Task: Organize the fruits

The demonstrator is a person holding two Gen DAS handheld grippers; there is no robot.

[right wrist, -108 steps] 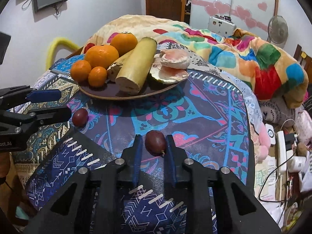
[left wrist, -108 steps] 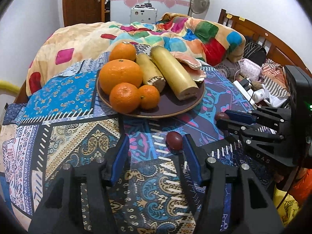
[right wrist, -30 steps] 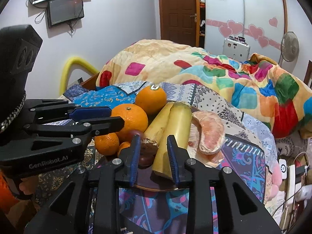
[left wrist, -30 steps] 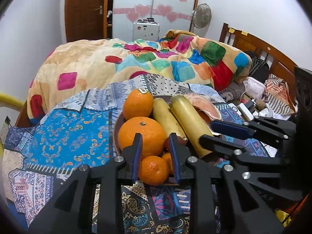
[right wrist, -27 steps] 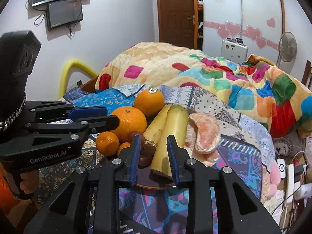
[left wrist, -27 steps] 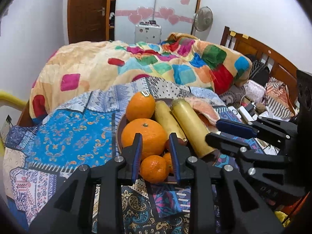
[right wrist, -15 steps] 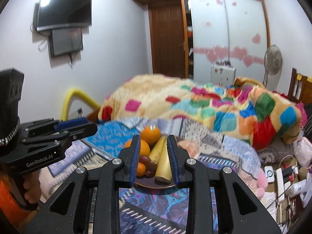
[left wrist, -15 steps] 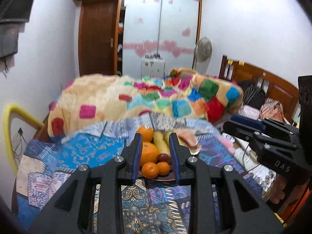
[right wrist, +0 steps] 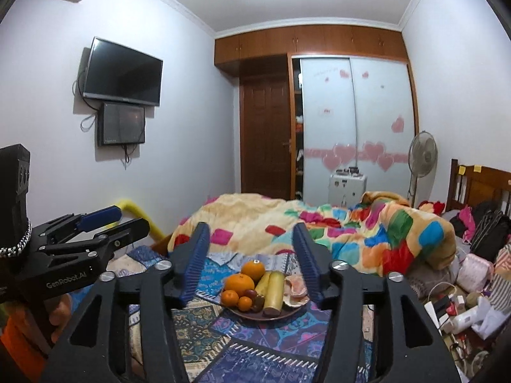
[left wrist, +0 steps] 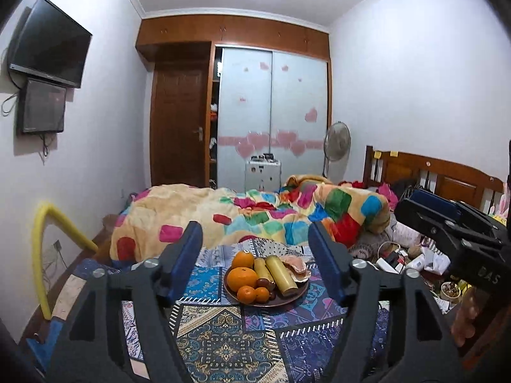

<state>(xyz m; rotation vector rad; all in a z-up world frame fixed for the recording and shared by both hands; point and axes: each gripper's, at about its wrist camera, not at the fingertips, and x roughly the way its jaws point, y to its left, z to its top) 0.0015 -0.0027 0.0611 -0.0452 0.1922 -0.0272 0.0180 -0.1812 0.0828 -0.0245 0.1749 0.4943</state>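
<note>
A dark round plate [left wrist: 287, 300] [right wrist: 287, 314] sits on the patterned cloth of a table. It holds oranges [left wrist: 241, 278] [right wrist: 239, 282], two pale long fruits [left wrist: 281, 273] [right wrist: 276, 287], small dark red fruits [left wrist: 262, 282] [right wrist: 251, 293] and peeled pomelo pieces [left wrist: 295, 264] [right wrist: 296, 285]. My left gripper [left wrist: 257, 249] is open and empty, held high and well back from the plate. My right gripper [right wrist: 250, 252] is open and empty, also raised and back. Each gripper shows at the edge of the other's view.
A bed with a colourful patchwork quilt [left wrist: 255, 217] lies behind the table. A cluttered heap of small items [right wrist: 460, 312] is at the right. A yellow padded bar [left wrist: 44, 242] stands at the left. A wardrobe, fan and wall screens are far behind.
Both grippers have pulled up and back from the plate and have opened wide. The two dark red fruits now lie on the plate.
</note>
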